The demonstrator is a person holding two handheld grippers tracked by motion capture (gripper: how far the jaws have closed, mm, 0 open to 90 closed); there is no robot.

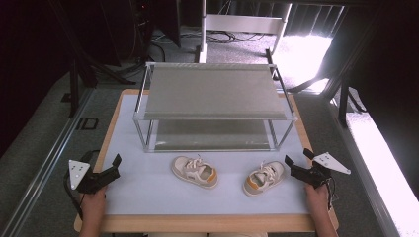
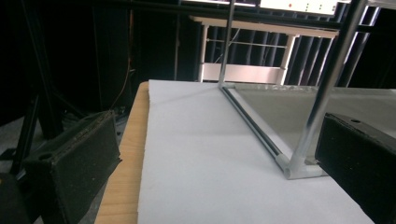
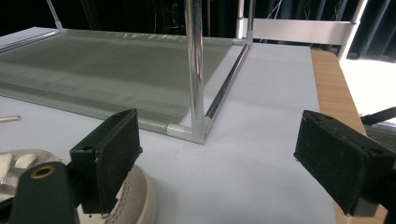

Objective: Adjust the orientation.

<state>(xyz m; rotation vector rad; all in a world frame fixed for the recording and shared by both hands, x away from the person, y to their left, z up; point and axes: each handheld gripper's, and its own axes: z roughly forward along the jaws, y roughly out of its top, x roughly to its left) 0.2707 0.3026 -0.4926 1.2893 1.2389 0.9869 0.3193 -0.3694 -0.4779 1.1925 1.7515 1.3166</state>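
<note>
The white mat on the wooden table [image 1: 148, 197] lies bare along its near edge and between the two small beige-and-orange sneakers [image 1: 195, 171] [image 1: 264, 177] — passage there. Behind them the two-tier metal-framed rack with grey shelves [image 1: 212, 94] blocks the far half; its lower tier looks open at the front — headroom probably low

Two shoes [image 1: 194, 172] [image 1: 264, 178], one two-tier rack [image 1: 213, 92], one table [image 1: 207, 223], two tongs [image 1: 112, 167] [image 1: 298, 161].

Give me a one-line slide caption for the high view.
Two open grippers flank small shoes before a two-tier rack.
</note>
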